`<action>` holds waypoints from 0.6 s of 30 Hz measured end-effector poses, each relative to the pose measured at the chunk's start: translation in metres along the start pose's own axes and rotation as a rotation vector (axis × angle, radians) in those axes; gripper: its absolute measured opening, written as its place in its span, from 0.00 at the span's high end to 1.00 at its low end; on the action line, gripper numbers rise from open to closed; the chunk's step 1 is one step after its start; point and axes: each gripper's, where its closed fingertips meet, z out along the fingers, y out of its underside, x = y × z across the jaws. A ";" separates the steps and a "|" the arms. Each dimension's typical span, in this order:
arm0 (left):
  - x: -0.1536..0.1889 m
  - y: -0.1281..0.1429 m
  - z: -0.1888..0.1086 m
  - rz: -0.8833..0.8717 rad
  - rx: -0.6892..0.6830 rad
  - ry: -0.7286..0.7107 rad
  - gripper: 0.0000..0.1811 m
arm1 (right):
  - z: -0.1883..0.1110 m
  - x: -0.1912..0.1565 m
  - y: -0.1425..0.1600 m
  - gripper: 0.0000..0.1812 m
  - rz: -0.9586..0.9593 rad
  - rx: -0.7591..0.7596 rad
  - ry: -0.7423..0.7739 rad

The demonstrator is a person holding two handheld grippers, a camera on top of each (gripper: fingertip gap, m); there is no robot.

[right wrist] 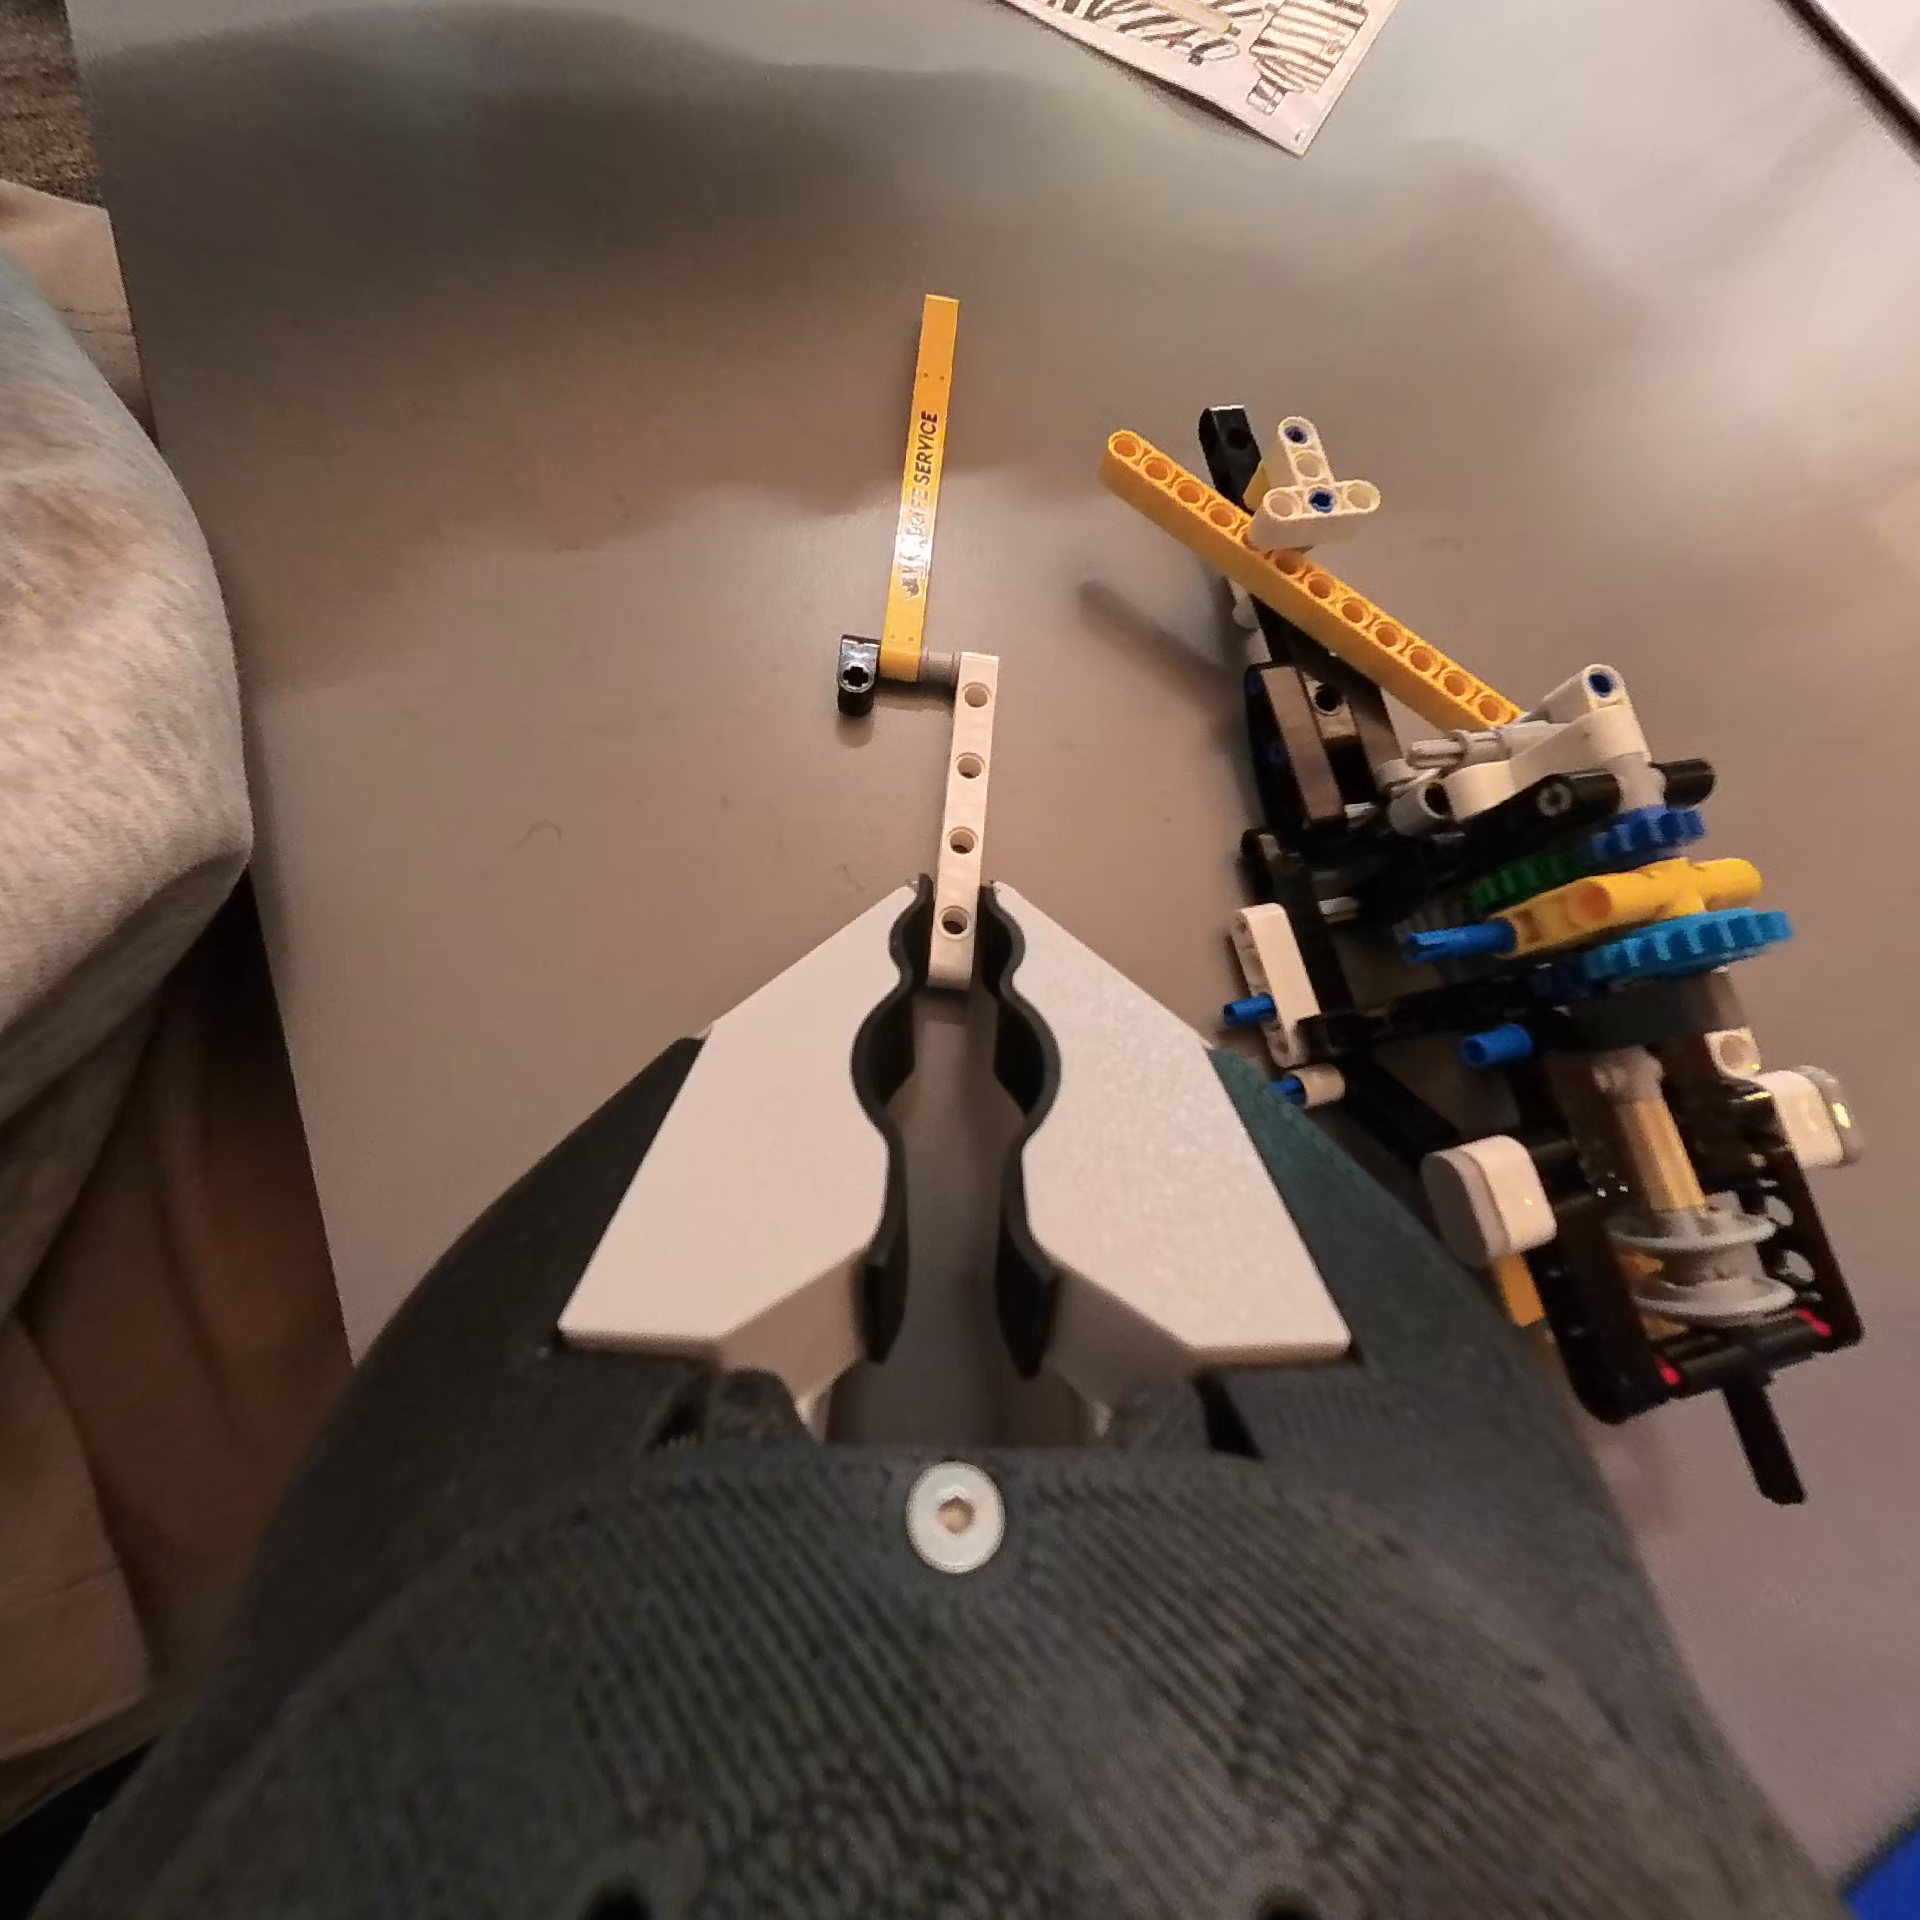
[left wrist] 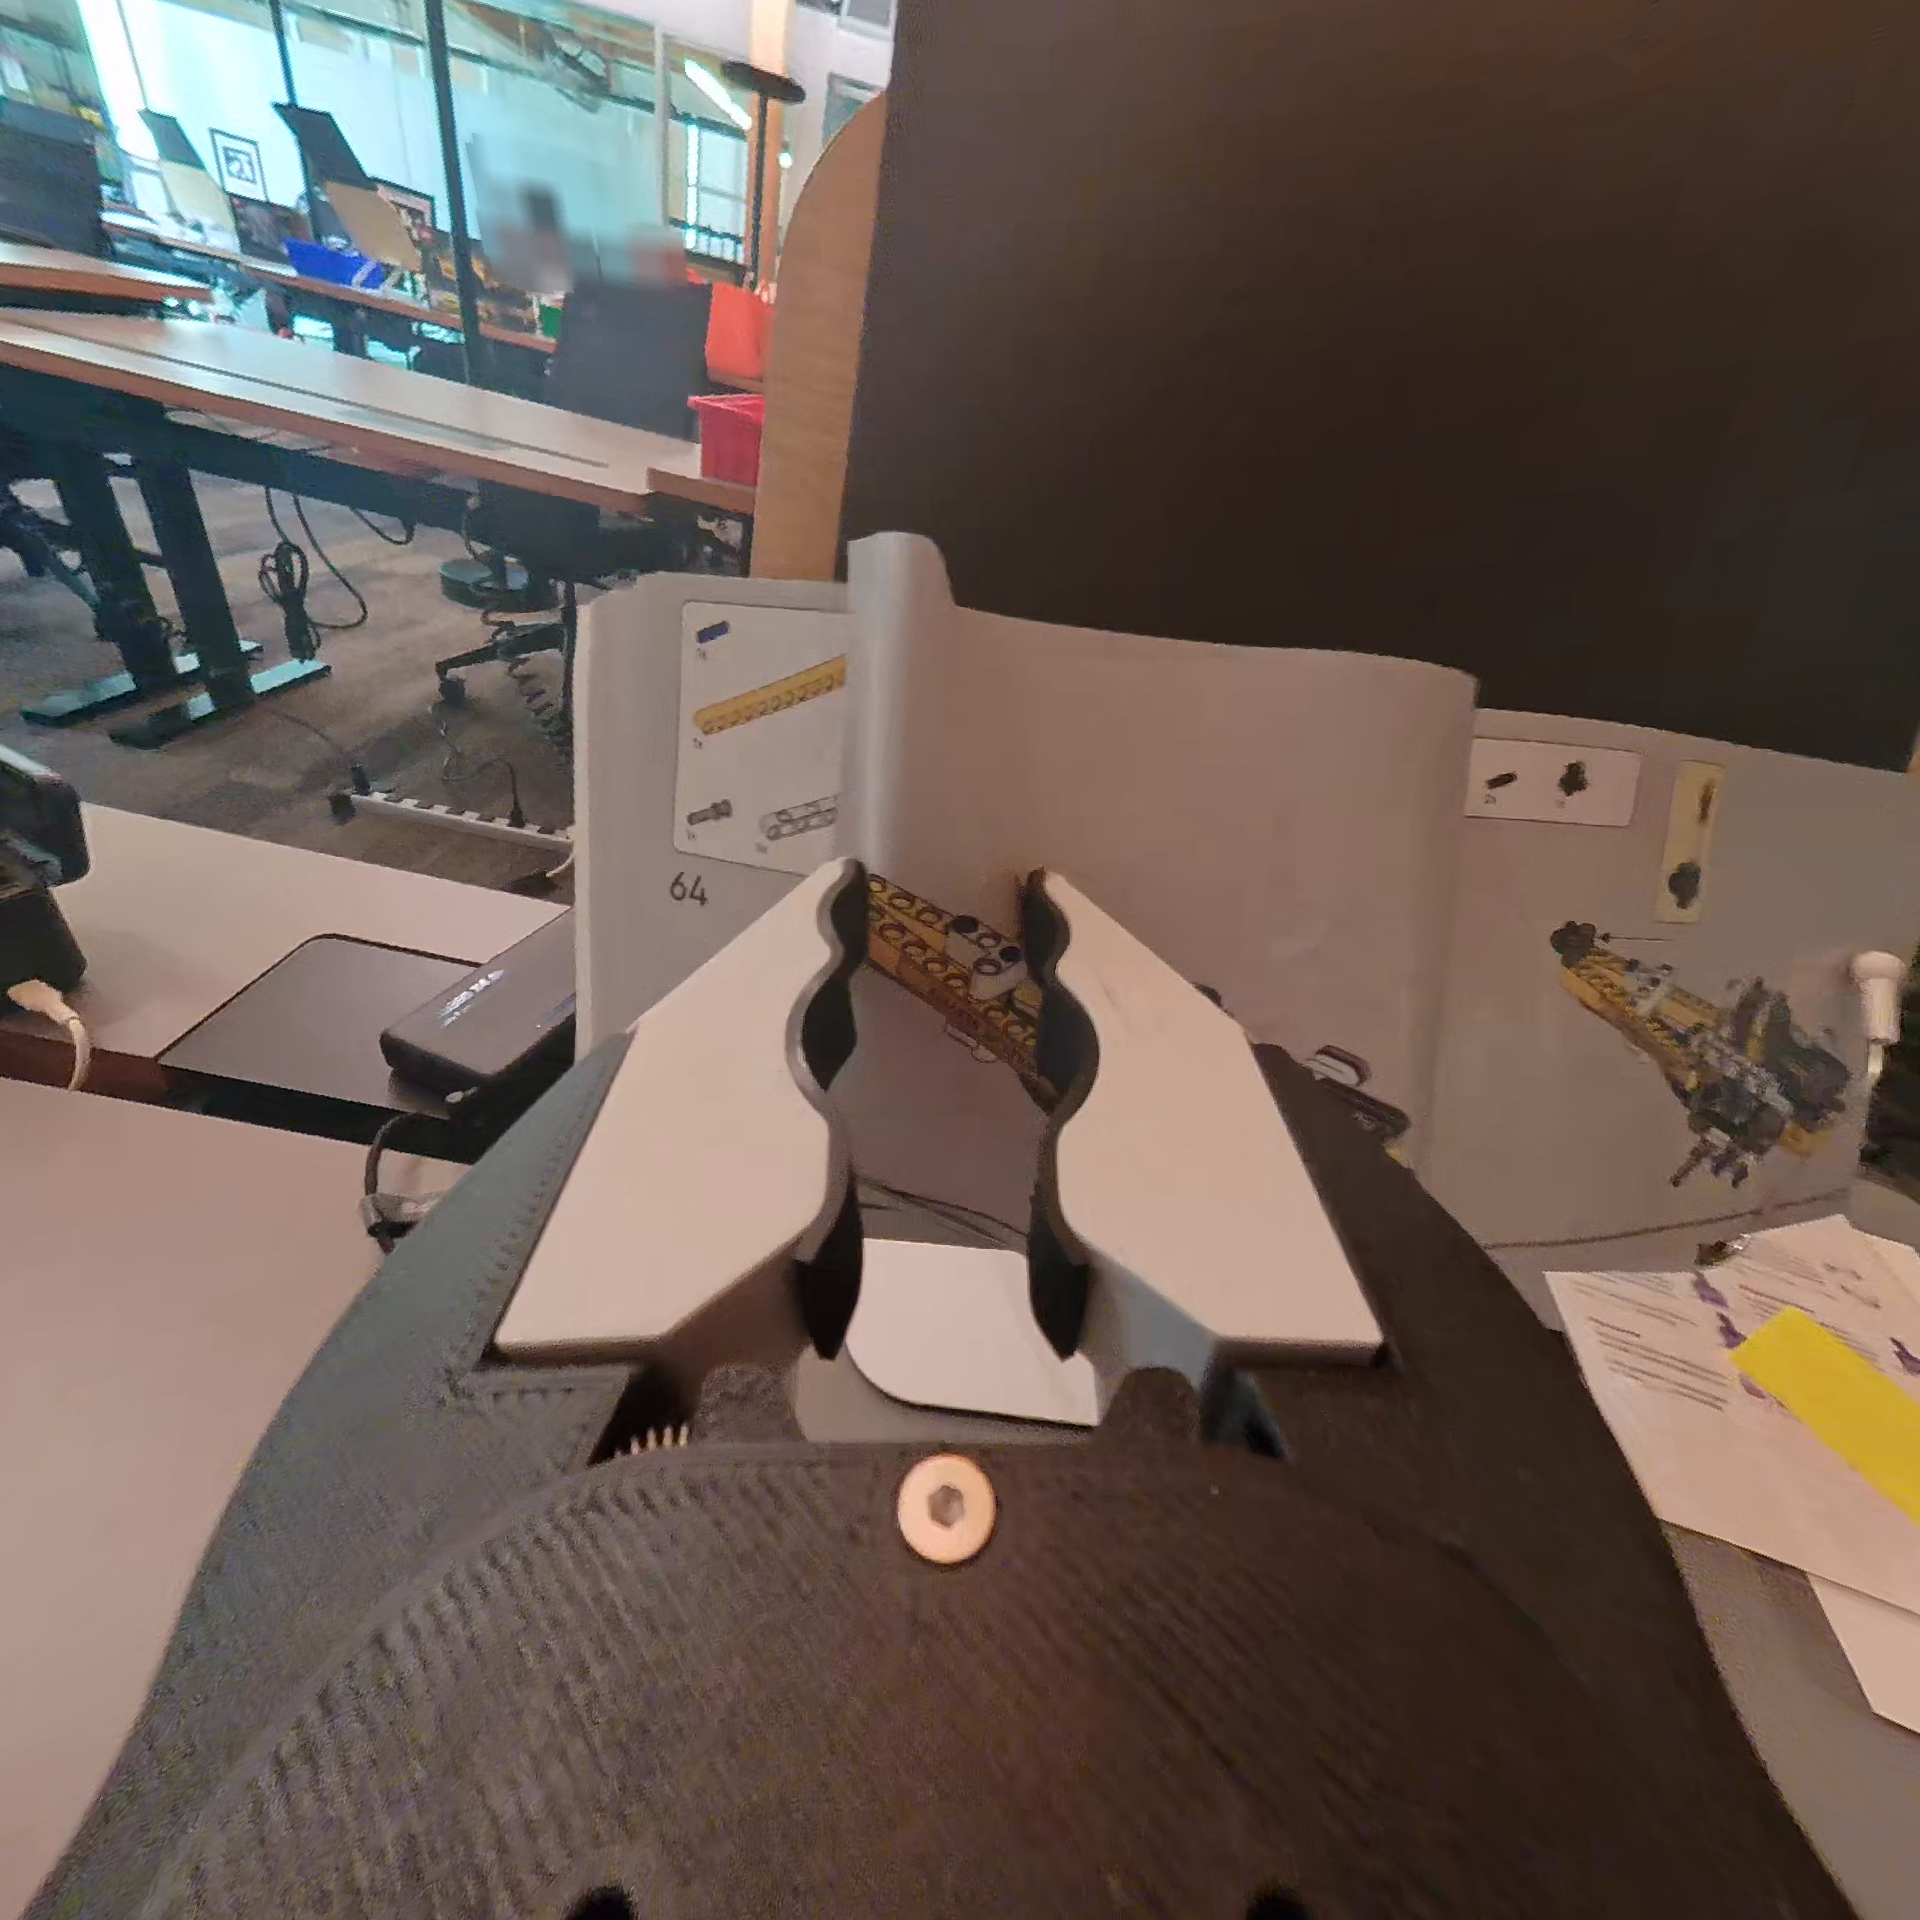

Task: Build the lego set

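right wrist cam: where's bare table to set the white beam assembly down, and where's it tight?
Bare grey table stretches left of the yellow beam to the table's left edge, and beyond its far end toward the printed sheet. A narrower strip lies between the white beam, held in the right gripper, and the lego build. The right side is crowded.

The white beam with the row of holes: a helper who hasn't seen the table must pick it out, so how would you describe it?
Find the big half-built model on the right of the grey table. Left of it lies a small separate piece. Its white beam, gripped at its near end by the right gripper, joins a yellow strip; it alone is white there.
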 end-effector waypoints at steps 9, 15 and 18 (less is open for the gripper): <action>0.085 -0.012 -0.037 -0.091 0.066 0.319 0.96 | 0.000 0.000 0.000 0.96 0.002 0.000 -0.001; 0.199 0.023 -0.053 -0.074 -0.092 0.692 0.58 | 0.000 0.000 0.000 0.96 -0.005 0.000 0.004; 0.226 0.058 -0.067 0.051 -0.175 0.756 0.52 | 0.000 0.000 0.000 0.96 -0.010 0.000 0.009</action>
